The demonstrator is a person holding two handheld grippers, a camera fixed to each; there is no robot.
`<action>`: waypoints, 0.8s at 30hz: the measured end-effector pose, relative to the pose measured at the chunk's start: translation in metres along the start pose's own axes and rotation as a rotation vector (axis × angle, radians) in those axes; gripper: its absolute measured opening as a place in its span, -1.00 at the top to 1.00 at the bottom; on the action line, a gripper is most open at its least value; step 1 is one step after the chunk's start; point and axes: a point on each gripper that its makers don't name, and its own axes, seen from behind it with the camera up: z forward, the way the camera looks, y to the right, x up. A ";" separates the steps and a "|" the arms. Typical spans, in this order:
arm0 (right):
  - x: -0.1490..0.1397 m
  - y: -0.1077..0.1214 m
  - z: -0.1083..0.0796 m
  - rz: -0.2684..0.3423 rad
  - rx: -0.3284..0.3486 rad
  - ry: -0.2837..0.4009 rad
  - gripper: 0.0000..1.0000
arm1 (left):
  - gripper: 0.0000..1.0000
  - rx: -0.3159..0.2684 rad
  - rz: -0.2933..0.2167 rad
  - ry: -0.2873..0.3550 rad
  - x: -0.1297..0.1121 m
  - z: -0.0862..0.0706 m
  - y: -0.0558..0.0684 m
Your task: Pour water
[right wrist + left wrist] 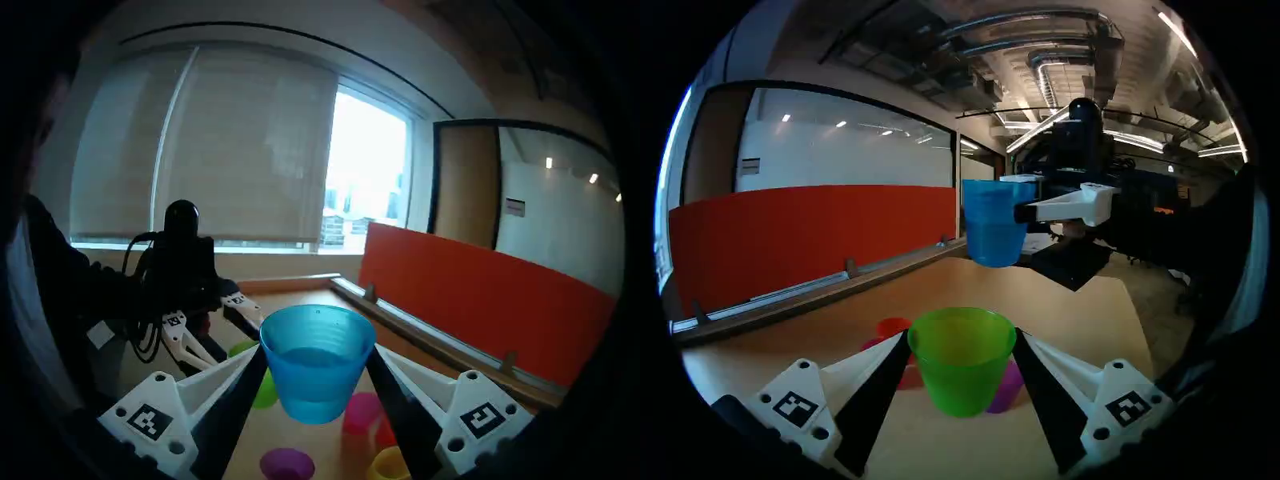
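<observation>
Wooden surface [1088, 320] lies beneath both cups. The left gripper [961, 342] clamps an upright green cup [962, 380] in its jaws. The right gripper [316, 350] jaws clasp the blue cup [316, 396] of water [316, 360], held above and beyond the green cup, well apart. It likely must close in before tipping.

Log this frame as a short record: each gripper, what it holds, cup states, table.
left gripper: jaws shut on green cup, upright
right gripper: jaws shut on blue cup, upright, held off the table
water: in blue cup, not yet poured
table: wooden; loose purple cup, pink cup, yellow cup
backdrop: orange partition
</observation>
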 end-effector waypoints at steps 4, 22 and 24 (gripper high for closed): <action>0.002 -0.006 0.003 -0.014 -0.004 0.003 -0.77 | -0.80 0.001 0.002 -0.005 -0.003 -0.002 0.001; 0.015 -0.042 -0.024 -0.156 -0.027 0.017 -0.77 | -0.79 0.010 -0.022 0.000 -0.006 -0.013 0.006; 0.015 -0.046 -0.029 -0.170 -0.028 0.015 -0.77 | -0.79 0.011 -0.025 -0.001 -0.007 -0.014 0.006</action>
